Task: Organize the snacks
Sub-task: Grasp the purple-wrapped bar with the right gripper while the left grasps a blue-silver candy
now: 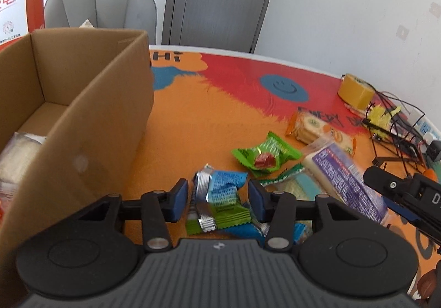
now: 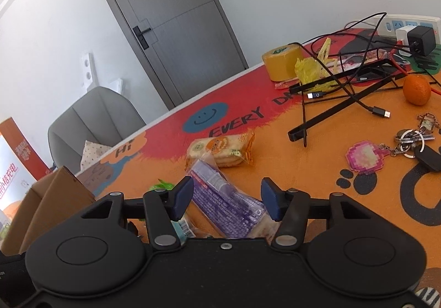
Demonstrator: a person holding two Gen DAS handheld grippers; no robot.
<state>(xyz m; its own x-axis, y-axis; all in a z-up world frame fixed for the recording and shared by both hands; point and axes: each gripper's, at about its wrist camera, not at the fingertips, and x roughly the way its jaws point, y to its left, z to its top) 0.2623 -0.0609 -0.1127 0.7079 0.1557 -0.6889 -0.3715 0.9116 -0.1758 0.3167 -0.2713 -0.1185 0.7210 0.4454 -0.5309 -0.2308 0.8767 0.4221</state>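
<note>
Both grippers hung with fingers apart, the left gripper (image 1: 217,199) straddling the blue snack packet (image 1: 224,189) and the right gripper (image 2: 226,199) straddling the purple wafer pack (image 2: 220,197), presumably because each was bound for the cardboard box (image 1: 91,104).

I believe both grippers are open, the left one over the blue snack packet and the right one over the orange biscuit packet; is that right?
Not quite: the right wrist view shows the right gripper open over the purple packet; the orange biscuit packet lies beyond it. The left gripper is open over the blue snack packet.

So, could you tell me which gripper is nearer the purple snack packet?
Right. The right gripper has its open fingers straddling the purple snack packet; the left gripper sits beside it, over blue wrappers.
</note>
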